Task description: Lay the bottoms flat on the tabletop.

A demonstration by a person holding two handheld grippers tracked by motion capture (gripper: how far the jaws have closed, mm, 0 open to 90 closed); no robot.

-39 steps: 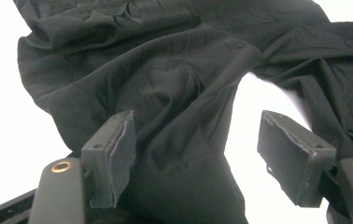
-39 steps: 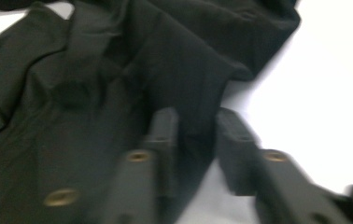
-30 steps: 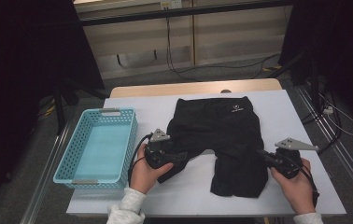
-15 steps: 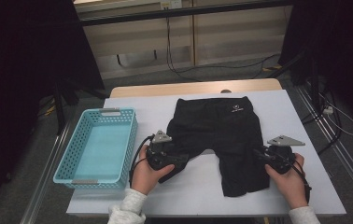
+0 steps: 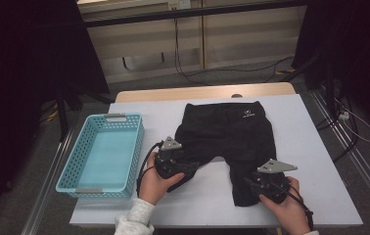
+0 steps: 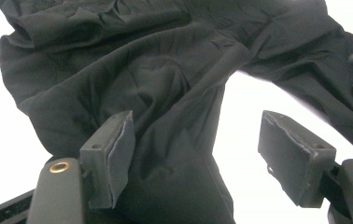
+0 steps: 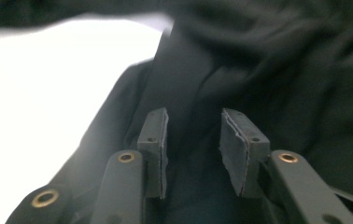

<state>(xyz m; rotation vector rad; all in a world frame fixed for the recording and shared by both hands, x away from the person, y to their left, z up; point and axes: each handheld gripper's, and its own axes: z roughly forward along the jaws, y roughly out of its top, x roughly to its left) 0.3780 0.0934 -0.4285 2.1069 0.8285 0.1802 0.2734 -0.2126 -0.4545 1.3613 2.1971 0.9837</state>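
Observation:
Black shorts [image 5: 227, 132] lie flat on the white table [image 5: 315, 147], waistband and small white logo at the far side. My left gripper [image 5: 190, 166] rests at the hem of the left leg. In the left gripper view its jaws stand wide open [image 6: 198, 126], with leg cloth [image 6: 165, 93] lying between and under them. My right gripper [image 5: 251, 183] sits at the hem of the right leg. In the right gripper view its pads [image 7: 233, 135] stand a narrow gap apart [image 7: 194, 121], a fold of the shorts [image 7: 258, 56] running between them.
A light blue plastic basket [image 5: 90, 191], with nothing in it, stands at the table's left edge beside my left hand. Bare white tabletop lies right of the shorts and between the legs. Cables run over the floor beyond the table.
My right gripper has moved left and toward the near edge, onto the right leg's hem, and that leg looks narrower. The left gripper has barely moved.

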